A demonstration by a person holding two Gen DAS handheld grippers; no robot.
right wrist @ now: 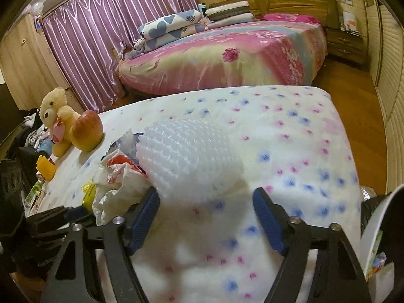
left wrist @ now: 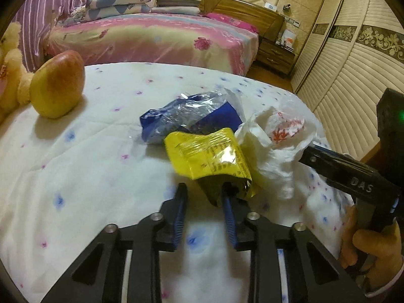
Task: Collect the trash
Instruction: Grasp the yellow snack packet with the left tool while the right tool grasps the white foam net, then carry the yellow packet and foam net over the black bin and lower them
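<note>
On the white flowered quilt (left wrist: 75, 164) lies a trash pile: a yellow foil packet (left wrist: 209, 154), a blue and silver wrapper (left wrist: 186, 118) and a white plastic bag with red print (left wrist: 277, 131). My left gripper (left wrist: 204, 192) is open, its right finger touching the yellow packet's near end. My right gripper (right wrist: 205, 197) is open, its jaws wide around the near end of a white foam fruit net (right wrist: 186, 156). The bag (right wrist: 118, 176) and the yellow packet (right wrist: 89, 192) also show in the right wrist view, left of the net.
A red-yellow apple (left wrist: 59, 84) stands on the quilt at the far left, by a cream teddy bear (right wrist: 54, 111). A pink bed (left wrist: 156, 38) lies beyond, wardrobe doors (left wrist: 353, 70) to the right. A white-rimmed bin (right wrist: 378, 227) sits at the right edge.
</note>
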